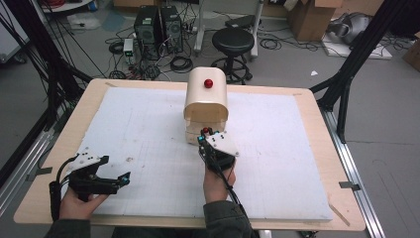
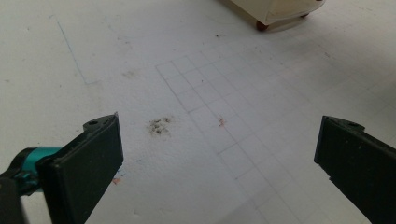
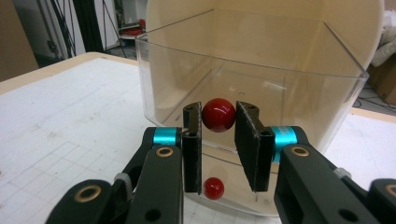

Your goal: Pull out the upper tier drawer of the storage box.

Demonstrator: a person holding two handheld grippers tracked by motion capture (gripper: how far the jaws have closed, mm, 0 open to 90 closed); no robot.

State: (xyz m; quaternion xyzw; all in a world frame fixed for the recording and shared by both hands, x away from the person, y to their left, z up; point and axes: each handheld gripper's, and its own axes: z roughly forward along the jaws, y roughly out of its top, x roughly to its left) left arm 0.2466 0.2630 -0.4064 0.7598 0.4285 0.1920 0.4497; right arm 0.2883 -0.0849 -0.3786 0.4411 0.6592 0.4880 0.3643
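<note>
A cream, round-topped box (image 1: 205,101) stands mid-table with a red knob (image 1: 208,83) on its top. Its front is a clear plastic shell (image 3: 289,88) that carries a second red knob (image 3: 218,114). My right gripper (image 3: 218,122) is shut on that front knob, with a jaw pressed to each side; from above, the right gripper (image 1: 205,137) sits against the box's near face. Lower down, a smaller red ball (image 3: 214,187) shows through the plastic. My left gripper (image 2: 219,137) is open over bare white foam, and the left gripper (image 1: 124,178) hovers at the table's near left corner.
White gridded foam board (image 1: 297,148) covers the wooden table (image 1: 59,148). The box's corner and a reddish foot (image 2: 261,26) lie far ahead of the left jaws. Dirt smudges (image 2: 159,125) mark the foam. A stool (image 1: 233,42), computers and cables stand on the floor beyond.
</note>
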